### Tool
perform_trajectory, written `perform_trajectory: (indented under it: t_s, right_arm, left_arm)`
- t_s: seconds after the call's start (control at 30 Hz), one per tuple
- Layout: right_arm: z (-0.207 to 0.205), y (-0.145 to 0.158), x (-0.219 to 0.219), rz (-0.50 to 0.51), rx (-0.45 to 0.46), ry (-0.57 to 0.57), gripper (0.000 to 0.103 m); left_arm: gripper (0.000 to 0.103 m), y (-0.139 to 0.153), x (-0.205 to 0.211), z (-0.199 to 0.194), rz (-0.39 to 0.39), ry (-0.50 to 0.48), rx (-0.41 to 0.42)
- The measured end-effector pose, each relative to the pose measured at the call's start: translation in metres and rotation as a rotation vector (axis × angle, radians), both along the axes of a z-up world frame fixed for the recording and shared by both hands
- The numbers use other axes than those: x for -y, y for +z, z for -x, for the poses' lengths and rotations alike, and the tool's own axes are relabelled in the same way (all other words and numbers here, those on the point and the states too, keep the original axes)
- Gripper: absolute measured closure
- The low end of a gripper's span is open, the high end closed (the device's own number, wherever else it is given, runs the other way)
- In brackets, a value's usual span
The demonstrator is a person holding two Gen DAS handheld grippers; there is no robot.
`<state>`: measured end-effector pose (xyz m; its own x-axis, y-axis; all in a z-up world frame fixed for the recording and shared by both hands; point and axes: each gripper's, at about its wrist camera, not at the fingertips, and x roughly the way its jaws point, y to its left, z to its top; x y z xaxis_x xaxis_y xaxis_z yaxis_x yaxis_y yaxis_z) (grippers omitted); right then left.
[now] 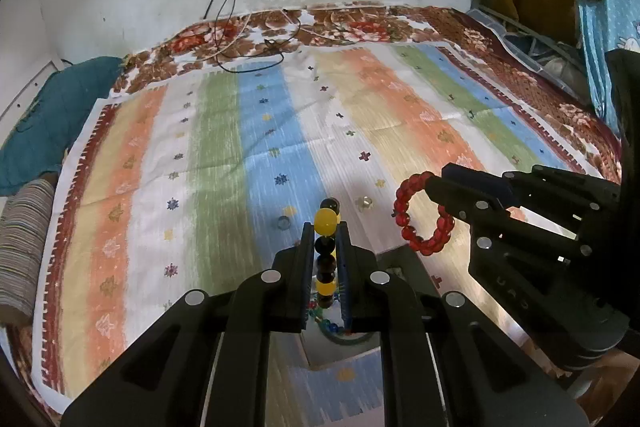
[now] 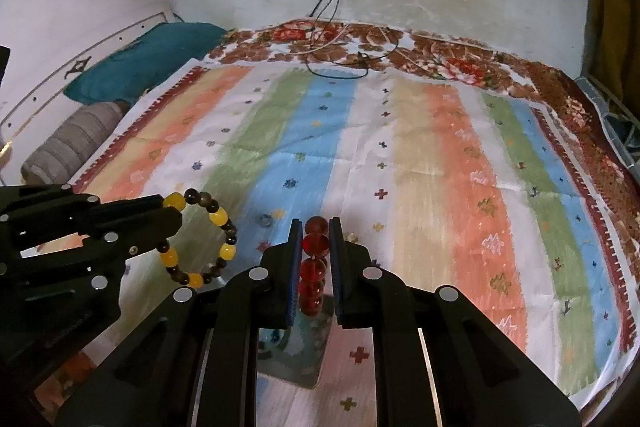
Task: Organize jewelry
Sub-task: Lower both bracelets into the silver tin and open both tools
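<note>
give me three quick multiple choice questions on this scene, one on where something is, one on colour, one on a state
1. Where are the two small rings?
A. on the striped cloth beyond the claws
B. hanging from the wall socket
C. on the teal pillow

2. What colour is the bracelet in the right claw?
A. green
B. red
C. white

3. What is the state of the left claw?
A. wide open and empty
B. shut on the yellow and black bracelet
C. lying flat on the cloth

Answers:
1. A: the left wrist view shows both small rings lying on the striped cloth, ahead of the fingertips.
2. B: the red bracelet sits between the fingers of the right claw, and its loop shows red in the other view too.
3. B: the left claw pinches the yellow and black bracelet, with the loop hanging free in the right wrist view.
</note>
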<state>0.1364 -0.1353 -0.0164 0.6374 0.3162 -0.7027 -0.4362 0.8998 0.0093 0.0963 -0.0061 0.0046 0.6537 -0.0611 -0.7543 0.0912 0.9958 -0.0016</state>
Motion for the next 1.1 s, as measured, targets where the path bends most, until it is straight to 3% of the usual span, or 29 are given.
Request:
perform_trajectory:
  t_s: [0.7,0.77,0.83,1.1]
  right_arm:
    - [0.036,-0.006,0.004,0.000,-0.028,0.056,0.089]
    - [0.035,-0.005,0.005,0.009,-0.018,0.046,0.081]
    - [0.033,-0.005,0.008,0.016,-0.014,0.026,0.062]
    - [0.021,-0.008,0.014,0.020,-0.052,-0.003,0.051]
  left_arm:
    - [0.090,-0.006,0.005,0.022,-0.002,-0.015,-0.010]
    - [0.080,-0.007,0.002,0.024,-0.002,0.008,-0.007]
    - [0.079,-0.007,-0.002,0.023,0.000,0.029,-0.009]
    - [0.056,-0.010,-0.021,0.013,0.016,0.086,-0.043]
